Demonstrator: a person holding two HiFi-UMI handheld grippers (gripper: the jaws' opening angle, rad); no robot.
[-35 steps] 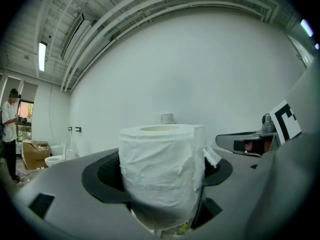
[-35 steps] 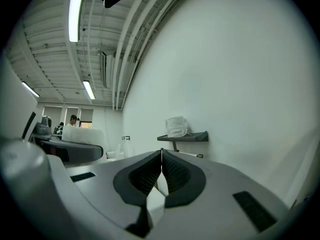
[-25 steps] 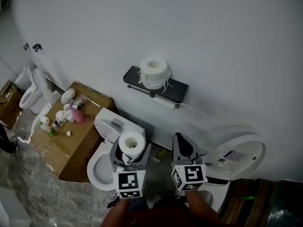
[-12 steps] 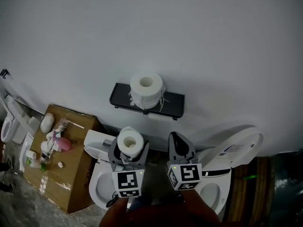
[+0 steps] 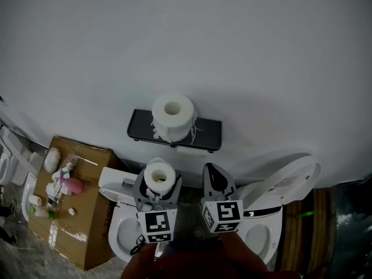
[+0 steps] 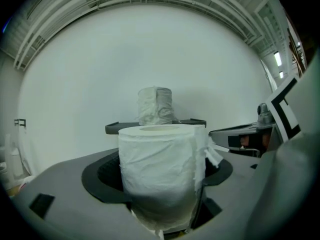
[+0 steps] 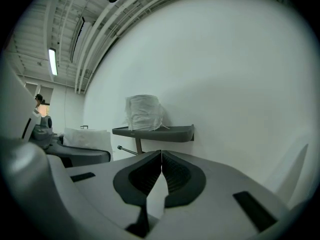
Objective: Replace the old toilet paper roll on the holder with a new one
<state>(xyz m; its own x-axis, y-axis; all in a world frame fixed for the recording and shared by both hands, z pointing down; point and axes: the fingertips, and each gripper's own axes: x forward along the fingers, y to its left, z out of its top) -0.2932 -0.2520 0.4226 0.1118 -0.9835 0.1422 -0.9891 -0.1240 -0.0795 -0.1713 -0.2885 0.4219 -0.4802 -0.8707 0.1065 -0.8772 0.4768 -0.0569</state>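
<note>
**Upright new roll (image 6: 160,169) in my left tongs (image 5: 158,185)**

White wall (image 5: 261,57) ahead, black shelf (image 5: 209,136) on it, toilets (image 5: 290,185) below. The old roll (image 5: 172,116) stands on end on the shelf. Near me, my left tongs clamp the new roll, axis vertical, core up; right tongs (image 5: 210,170) clenched.

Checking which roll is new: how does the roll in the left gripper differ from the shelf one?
The gripper roll is smooth; the shelf roll is ragged, with shreds hanging. The first is clamped in the left gripper; the second stands on the shelf. Both are white, upright.
</note>
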